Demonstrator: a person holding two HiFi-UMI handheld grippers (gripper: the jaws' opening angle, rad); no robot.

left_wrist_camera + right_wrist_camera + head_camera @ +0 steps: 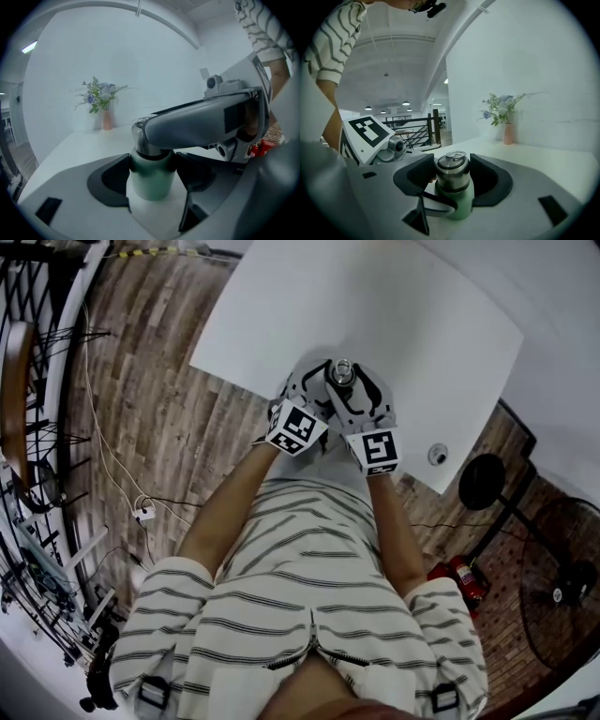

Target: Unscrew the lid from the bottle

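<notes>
Lid (143, 140) half-hidden by R tongs (453, 174), L view

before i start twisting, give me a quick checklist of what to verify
1. Left claw clamped on the green bottle body: ok.
2. Right claw pads against both sides of the steel lid: ok, as far as its view shows.
3. Lid seated on the neck: ok.
4. Bottle upright: ok.
5. Bottle base resting on the table: cannot tell.

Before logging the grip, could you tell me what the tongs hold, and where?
Left tongs clamp the green bottle at its shoulder; right tongs flank its steel lid, grip unclear.
</notes>
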